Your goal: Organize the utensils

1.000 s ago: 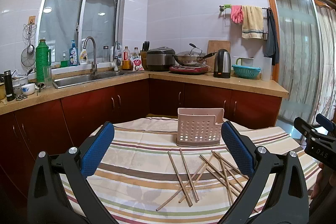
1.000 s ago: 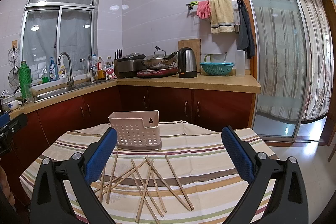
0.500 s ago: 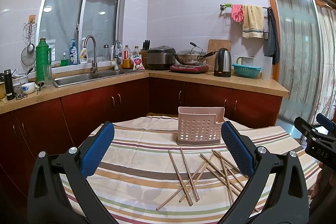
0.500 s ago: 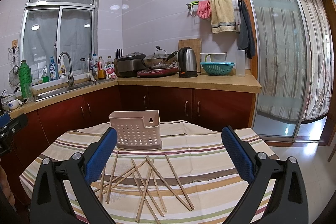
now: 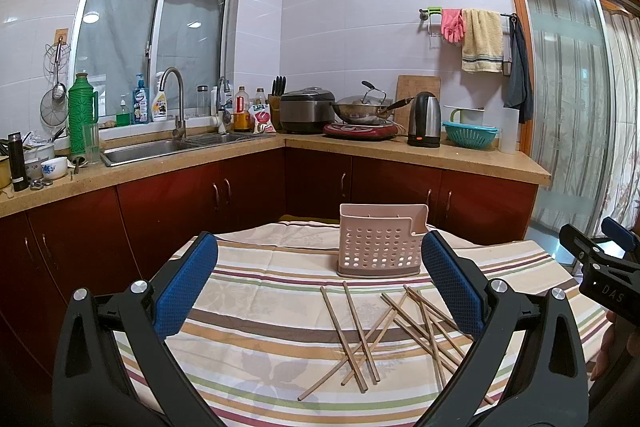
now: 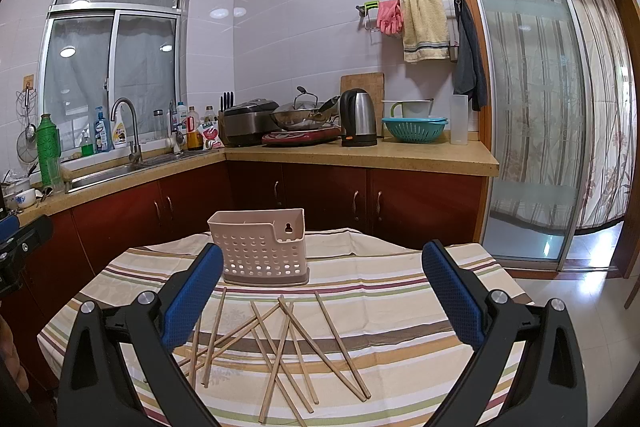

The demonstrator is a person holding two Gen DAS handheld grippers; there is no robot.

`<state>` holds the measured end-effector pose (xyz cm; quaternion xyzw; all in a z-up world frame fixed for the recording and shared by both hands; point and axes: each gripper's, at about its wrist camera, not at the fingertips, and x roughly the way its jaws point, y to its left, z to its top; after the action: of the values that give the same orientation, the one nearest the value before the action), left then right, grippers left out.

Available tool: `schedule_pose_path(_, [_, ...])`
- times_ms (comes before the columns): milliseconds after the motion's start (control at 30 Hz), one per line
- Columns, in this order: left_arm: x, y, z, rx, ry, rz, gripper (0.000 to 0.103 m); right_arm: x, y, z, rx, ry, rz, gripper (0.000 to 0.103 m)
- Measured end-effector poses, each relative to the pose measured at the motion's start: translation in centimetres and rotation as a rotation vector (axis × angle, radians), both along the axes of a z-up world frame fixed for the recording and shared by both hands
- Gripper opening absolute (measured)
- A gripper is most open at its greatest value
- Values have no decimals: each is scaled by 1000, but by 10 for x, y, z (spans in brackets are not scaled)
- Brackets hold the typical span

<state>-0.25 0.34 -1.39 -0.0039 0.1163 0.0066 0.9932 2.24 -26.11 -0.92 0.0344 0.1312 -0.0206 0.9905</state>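
Left gripper (image 5: 319,291) wide open, nothing between its blue pads (image 5: 186,289), filling the lower frame of the left wrist view above the striped tablecloth (image 5: 260,291). Right gripper (image 6: 322,293) likewise spread wide and empty in its own view; it also shows at the right edge of the left view.

Left wrist view, left to right: sink (image 5: 148,149) on the counter at centre left, pink perforated holder (image 5: 380,245) upright at frame centre on the far part of the table, wooden chopsticks (image 5: 360,331) scattered and crossing each other just in front of it, lower centre to lower right, some hidden behind the right finger.

Right wrist view, left to right: holder (image 6: 260,251) centre-left, touching nothing; chopsticks (image 6: 280,339) loose in the lower centre between the two fingers, lying flat and overlapping; kettle (image 6: 358,123) on the counter, upper centre; glass sliding door (image 6: 528,107) at right.

No chopsticks visible standing in the holder; its inside is not fully in view.
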Motion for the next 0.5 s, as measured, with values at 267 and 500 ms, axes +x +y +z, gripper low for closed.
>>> schedule_pose_path(267, [4, 2, -4, 8, 15, 4, 99, 2, 2, -5, 1, 14, 0, 97])
schedule_pose_path(500, [27, 7, -28, 9, 92, 4, 99, 16, -2, -31, 2, 78, 10, 97])
